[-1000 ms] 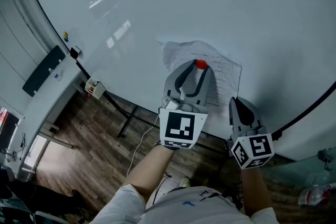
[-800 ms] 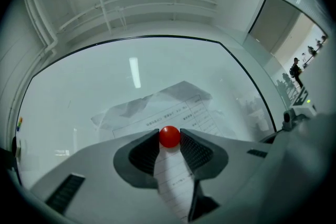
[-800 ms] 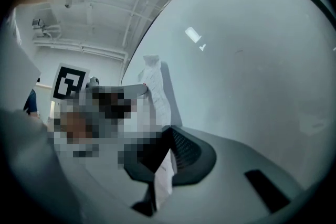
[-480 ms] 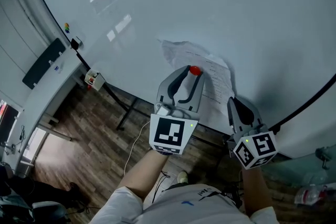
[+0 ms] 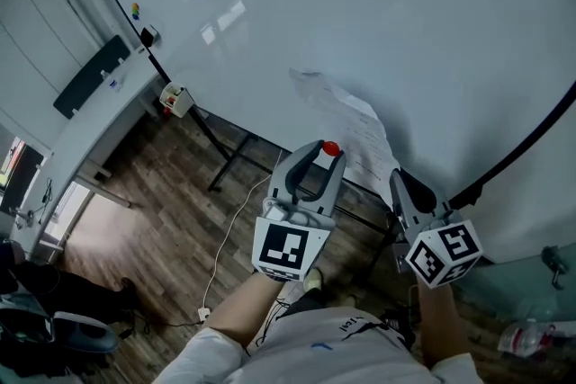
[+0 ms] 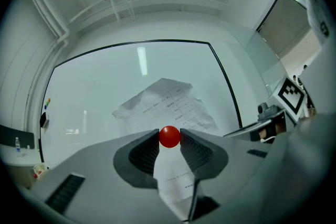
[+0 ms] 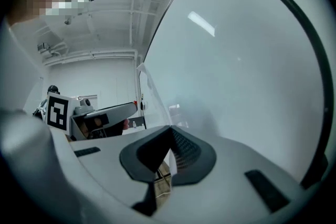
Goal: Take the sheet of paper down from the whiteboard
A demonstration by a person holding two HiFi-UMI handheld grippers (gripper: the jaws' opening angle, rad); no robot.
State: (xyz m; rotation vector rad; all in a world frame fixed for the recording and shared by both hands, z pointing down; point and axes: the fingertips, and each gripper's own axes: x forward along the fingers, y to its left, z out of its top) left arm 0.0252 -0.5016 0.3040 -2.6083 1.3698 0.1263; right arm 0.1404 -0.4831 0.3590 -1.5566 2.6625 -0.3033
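A crumpled printed sheet of paper (image 5: 346,123) lies against the big whiteboard (image 5: 405,22); it fills the middle of the left gripper view (image 6: 165,105). My left gripper (image 5: 322,151) hangs a little off the board in front of the sheet, shut on a small red round magnet (image 5: 330,148), which sits between the jaw tips (image 6: 169,136). My right gripper (image 5: 401,178) is shut on the sheet's lower right edge. In the right gripper view (image 7: 169,150) the sheet (image 7: 149,89) runs edge-on out of the closed jaws.
Coloured magnets (image 5: 135,11) and an eraser (image 5: 148,36) sit at the board's left edge, with a small marker box (image 5: 175,99) below. A white desk (image 5: 81,144) stands at left. The board's stand legs (image 5: 225,162) and a cable (image 5: 225,238) cross the wooden floor.
My left gripper has drawn back from the board toward me, carrying the red magnet off the sheet. The right gripper has stayed on the sheet's lower edge.
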